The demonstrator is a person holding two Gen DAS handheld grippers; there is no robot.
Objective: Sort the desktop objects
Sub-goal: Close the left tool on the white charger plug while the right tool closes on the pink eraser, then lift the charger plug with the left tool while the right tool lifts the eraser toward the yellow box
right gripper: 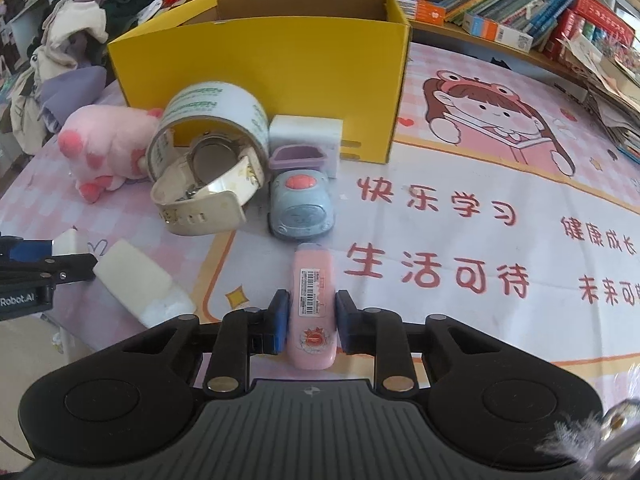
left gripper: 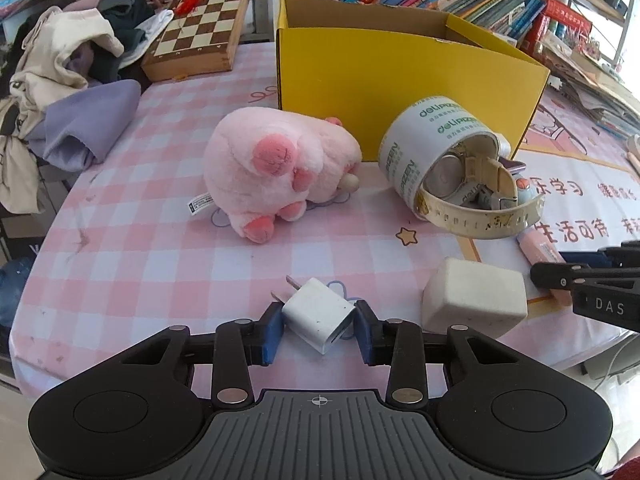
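My left tongs [left gripper: 319,326] pinched the charger [left gripper: 318,318]; my right tongs [right gripper: 311,320] straddled the pink tube [right gripper: 313,304], needing a centred, level squeeze.

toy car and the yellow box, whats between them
In the right wrist view, a white block stands between the toy car and the yellow box, against the box's front wall.
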